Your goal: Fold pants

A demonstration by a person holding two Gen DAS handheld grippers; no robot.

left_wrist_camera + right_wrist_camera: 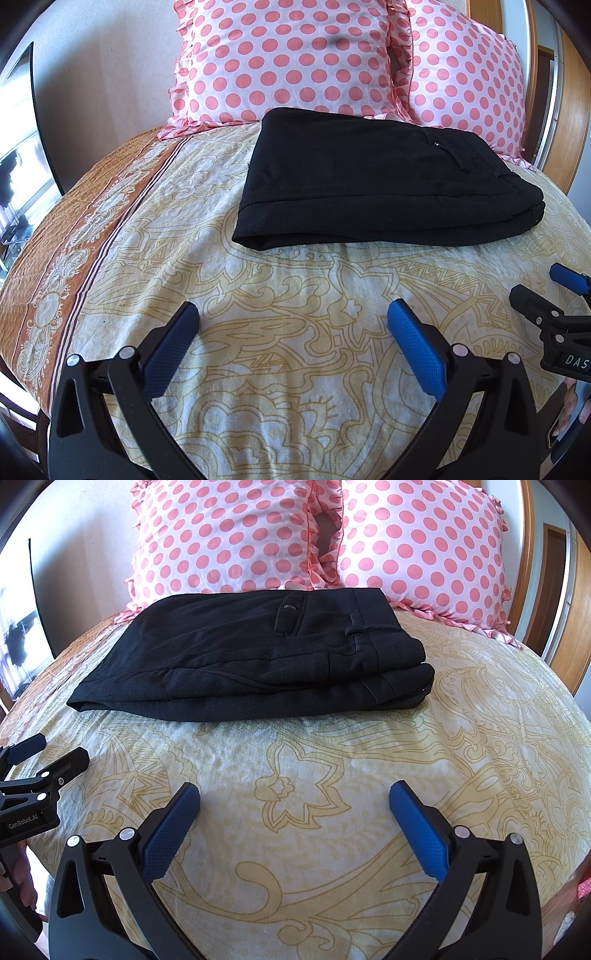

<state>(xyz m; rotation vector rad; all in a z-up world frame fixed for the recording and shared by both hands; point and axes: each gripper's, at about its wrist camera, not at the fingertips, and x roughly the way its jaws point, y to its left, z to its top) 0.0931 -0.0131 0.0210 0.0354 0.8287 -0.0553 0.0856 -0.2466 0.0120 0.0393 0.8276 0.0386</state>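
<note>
The left gripper (pixel 293 317) is held low and level, its 2 blue-padded fingers (pixel 170 350) spread wide apart with nothing between them. The right gripper (pixel 294 798) sits in the same pose, its 2 fingers (pixel 419 830) equally wide apart and gripping nothing. The 2 grippers are side by side, near each other: in the left wrist view the right gripper shows at the right edge, and in the right wrist view the left gripper shows at the left edge. Both point toward the far side of the scene.
</note>
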